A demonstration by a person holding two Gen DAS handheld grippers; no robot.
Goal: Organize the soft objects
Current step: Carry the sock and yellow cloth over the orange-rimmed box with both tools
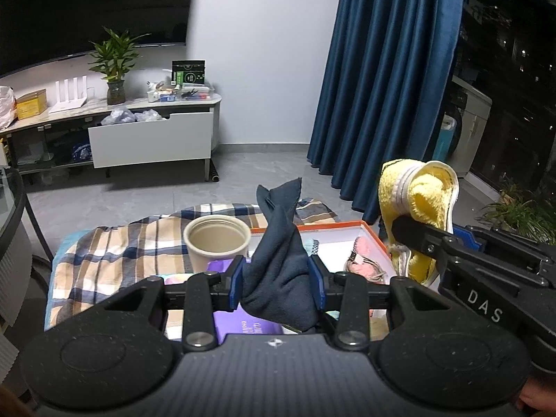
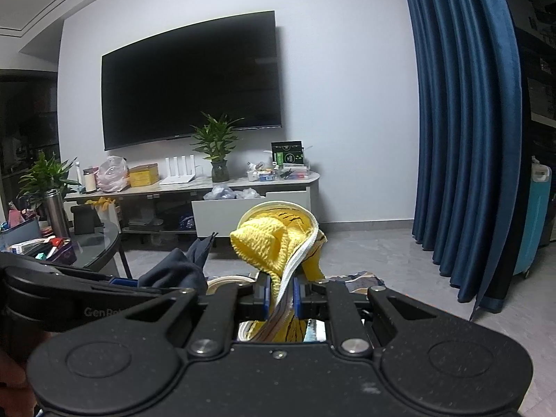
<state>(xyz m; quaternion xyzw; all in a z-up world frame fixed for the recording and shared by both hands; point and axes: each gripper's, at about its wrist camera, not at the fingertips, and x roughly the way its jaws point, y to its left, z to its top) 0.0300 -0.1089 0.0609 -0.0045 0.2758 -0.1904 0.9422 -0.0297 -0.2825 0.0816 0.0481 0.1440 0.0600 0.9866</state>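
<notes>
Tongs status first. My left tongs (image 1: 278,283) are pinching a dark navy cloth (image 1: 281,253) between the blue pads; the cloth bunches at the grip and stands up in a peak toward 12 o'clock in the left wrist view. My right tongs (image 2: 280,293) are pressed together on a yellow knitted piece (image 2: 274,239) with a white ribbed edge, which balloons above the pads and hangs below them. Both items are lifted clear of what lies under them.

In the left wrist view, the right tongs enter from 3 o'clock with the yellow piece at roughly 2 o'clock of my own grip. In the right wrist view, the left tongs (image 2: 125,283) and the navy cloth (image 2: 177,272) sit at 9 o'clock, near but apart from the yellow piece.

Below the left tongs: a plaid cloth (image 1: 114,253) covers the surface. A beige cup (image 1: 216,245) stands upright at 11 o'clock of the grip, empty as far as I see. An orange-rimmed box (image 1: 373,239) lies at 1 o'clock, holding a pink soft item (image 1: 365,255). A purple item (image 1: 243,325) shows just under the pads; I cannot tell what it is.

Background: blue curtain (image 2: 462,121), wall television (image 2: 191,80).
</notes>
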